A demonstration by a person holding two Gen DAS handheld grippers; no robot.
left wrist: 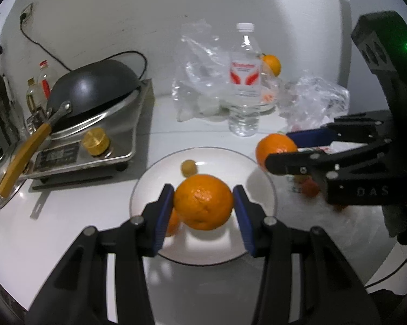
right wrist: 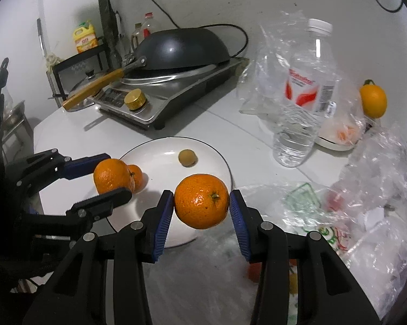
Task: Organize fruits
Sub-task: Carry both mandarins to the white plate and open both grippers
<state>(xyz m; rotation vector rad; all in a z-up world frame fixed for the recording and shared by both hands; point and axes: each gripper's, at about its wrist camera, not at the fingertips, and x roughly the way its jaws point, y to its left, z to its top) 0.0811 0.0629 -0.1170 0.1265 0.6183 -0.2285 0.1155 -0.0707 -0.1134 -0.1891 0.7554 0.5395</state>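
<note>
My left gripper (left wrist: 203, 197) is shut on a large orange (left wrist: 203, 201) and holds it just above the white plate (left wrist: 222, 162). On the plate lie a small tan round fruit (left wrist: 188, 167) and a small orange (left wrist: 173, 224), half hidden behind my left finger. My right gripper (right wrist: 201, 197) is shut on a second large orange (right wrist: 201, 200) above the plate's (right wrist: 160, 151) right rim. The left wrist view shows the right gripper (left wrist: 277, 149) and its orange (left wrist: 275, 149) at the plate's right edge. The right wrist view shows the left gripper (right wrist: 116, 176) with its orange (right wrist: 111, 174).
A cooker (left wrist: 95, 146) with an upturned black wok (left wrist: 95, 86) stands to the left of the plate. Behind the plate stand a water bottle (left wrist: 244, 86), crumpled plastic bags (left wrist: 311, 100) and another orange fruit (left wrist: 271, 63). Red fruits (left wrist: 310, 188) lie on the right.
</note>
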